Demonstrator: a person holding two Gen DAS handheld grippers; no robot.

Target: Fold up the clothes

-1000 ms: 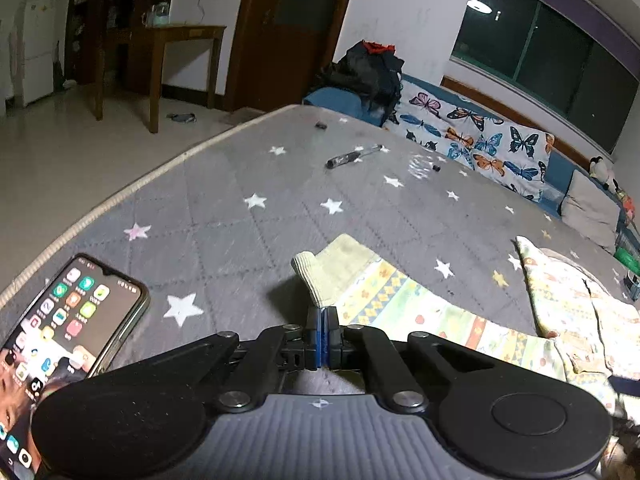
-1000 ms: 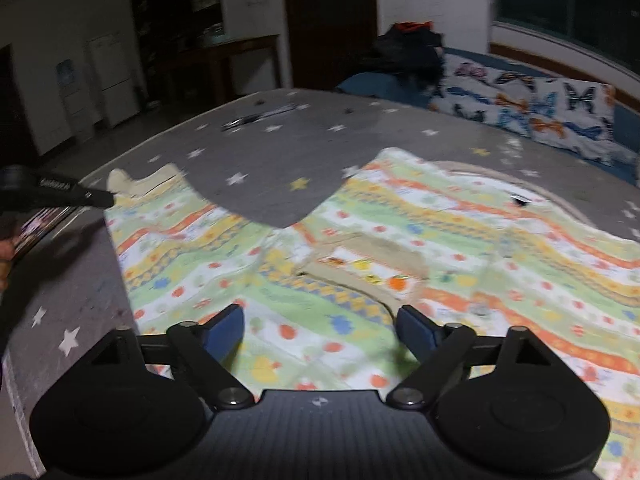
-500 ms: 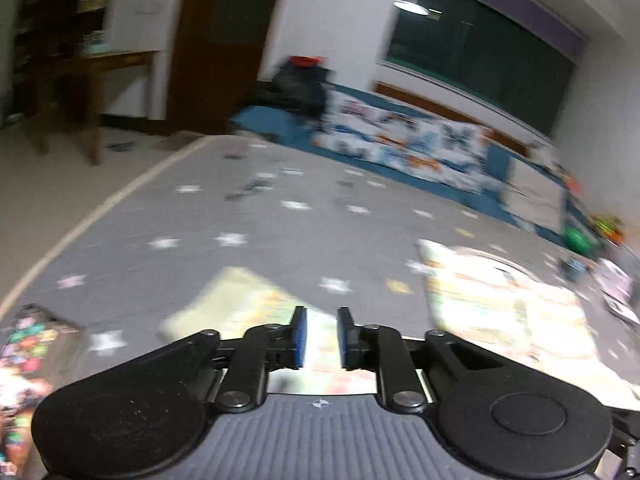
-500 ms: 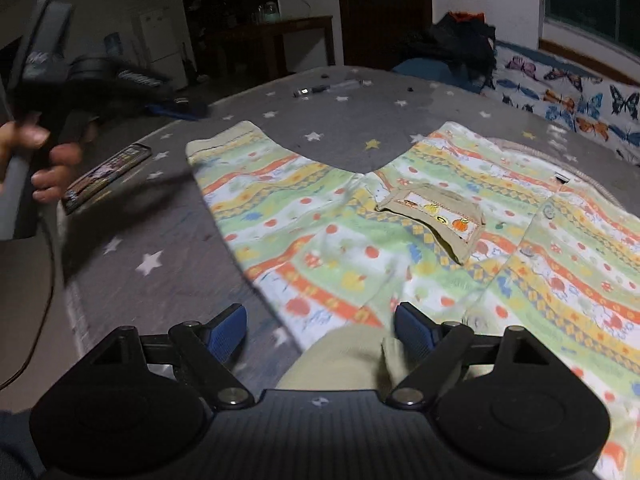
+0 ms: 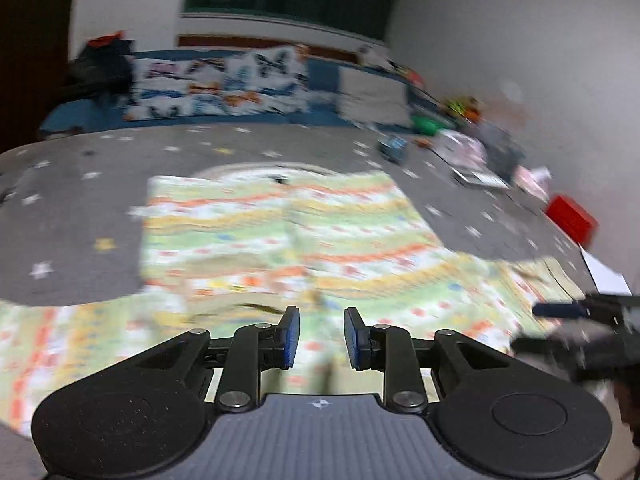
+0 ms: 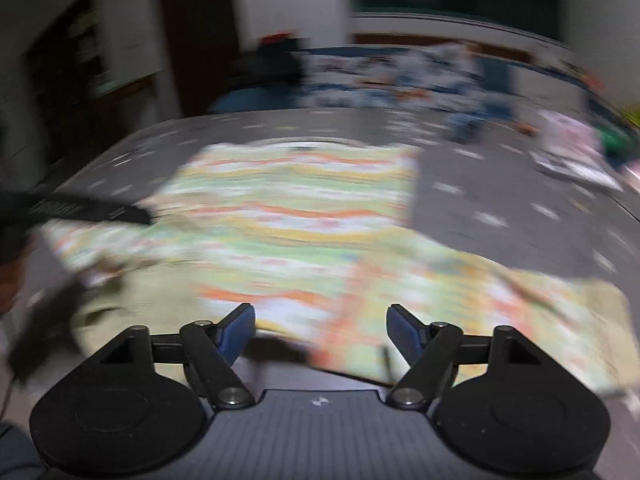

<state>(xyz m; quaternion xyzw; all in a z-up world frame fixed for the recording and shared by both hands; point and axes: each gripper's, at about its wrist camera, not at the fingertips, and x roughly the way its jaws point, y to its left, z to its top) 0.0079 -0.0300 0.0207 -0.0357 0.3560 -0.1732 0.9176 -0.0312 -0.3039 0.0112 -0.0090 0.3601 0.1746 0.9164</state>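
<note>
I judge myself between grips, lining up both tools over the near edge of the garment [image 5: 280, 232] to start the next fold; the patterned garment lies spread flat on the grey star-printed bed cover [image 5: 72, 240], its near edge just below my fingers in both views; my left gripper [image 5: 319, 338] has its blue pads parted by a narrow gap with nothing pinched, only cloth showing beneath and beyond them; my right gripper [image 6: 321, 330] stands wider, its jaws closing, and nothing is between them either, the hem [image 6: 348, 360] lying under and just past them; the next move, as I reckon it, calls for bringing each tool down onto that near edge, pinching a single layer apiece, and lifting evenly so the cloth carries over without bunching; much is hard to read, for both views are smeared; the clutter along the far wall [image 5: 472, 148] is mere colour; my right tool shows only as a dark shape at the left view's edge.
</note>
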